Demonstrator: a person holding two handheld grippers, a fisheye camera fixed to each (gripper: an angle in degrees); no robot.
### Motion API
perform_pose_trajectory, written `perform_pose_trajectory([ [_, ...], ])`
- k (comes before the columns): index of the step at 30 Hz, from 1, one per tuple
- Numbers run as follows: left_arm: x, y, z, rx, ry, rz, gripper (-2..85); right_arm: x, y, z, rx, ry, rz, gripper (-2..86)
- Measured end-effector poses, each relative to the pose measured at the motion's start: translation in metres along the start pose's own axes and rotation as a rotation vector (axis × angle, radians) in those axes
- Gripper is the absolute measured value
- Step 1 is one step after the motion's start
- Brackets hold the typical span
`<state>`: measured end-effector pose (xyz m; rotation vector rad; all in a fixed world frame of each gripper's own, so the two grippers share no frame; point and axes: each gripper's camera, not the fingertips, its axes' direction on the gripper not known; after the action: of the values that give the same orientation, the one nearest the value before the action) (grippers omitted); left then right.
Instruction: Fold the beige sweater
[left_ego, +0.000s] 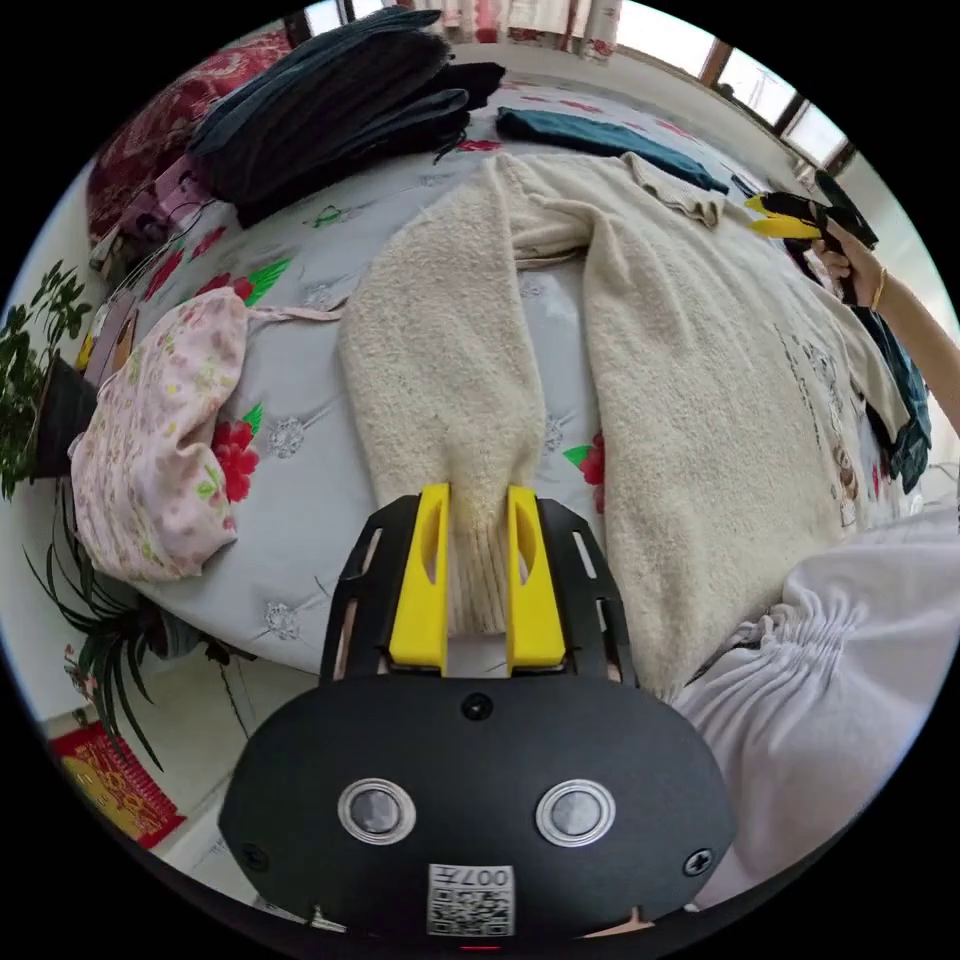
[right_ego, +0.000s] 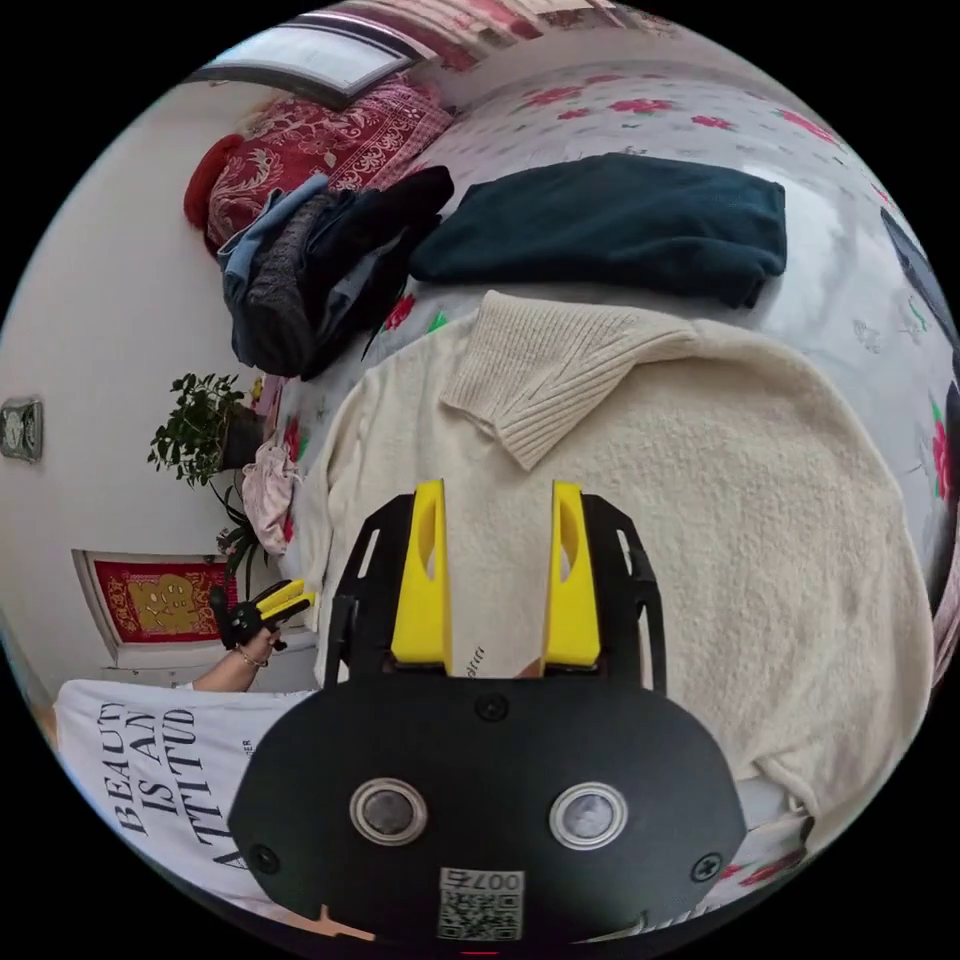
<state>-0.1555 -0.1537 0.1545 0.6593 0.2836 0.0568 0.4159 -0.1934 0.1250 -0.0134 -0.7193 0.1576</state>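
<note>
The beige sweater lies spread on the bed, with one sleeve stretched toward the left gripper view's camera. My left gripper is shut on that sleeve's ribbed cuff at the bed's edge. In the right gripper view, the sweater's body and ribbed collar lie under my right gripper. Its jaws are open, hovering over the knit with nothing held. The right gripper also appears far off in the left gripper view, held by a hand near the collar. The left gripper shows small in the right gripper view.
A folded dark teal garment lies beyond the collar. A pile of dark clothes sits at the bed's far side, and a pink floral garment near the edge. Potted plants stand beside the floral-sheeted bed.
</note>
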Motion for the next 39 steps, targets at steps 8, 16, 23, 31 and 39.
perform_pose_trajectory([
  [8, -0.119, 0.020, -0.059, 0.165, 0.481, -0.210, 4.6, 0.004, -0.083, -0.077, 0.360, -0.027, -0.010, 5.2],
  [16, -0.233, 0.000, -0.160, 0.925, 1.078, -0.351, 4.3, 0.002, 0.007, -0.095, 0.368, -0.057, -0.065, 6.3],
  [23, -0.078, -0.088, -0.261, 0.857, 1.210, 0.185, 4.3, -0.003, 0.216, -0.036, 0.178, 0.029, -0.066, 6.1],
  [31, 0.208, -0.017, -0.159, 0.268, 0.959, 0.565, 10.4, 0.038, 0.364, -0.085, 0.365, 0.008, 0.236, 7.6],
  [39, 0.188, 0.014, -0.079, 0.092, 0.478, 0.430, 8.8, 0.035, 0.358, -0.074, 0.344, 0.055, 0.217, 8.4],
])
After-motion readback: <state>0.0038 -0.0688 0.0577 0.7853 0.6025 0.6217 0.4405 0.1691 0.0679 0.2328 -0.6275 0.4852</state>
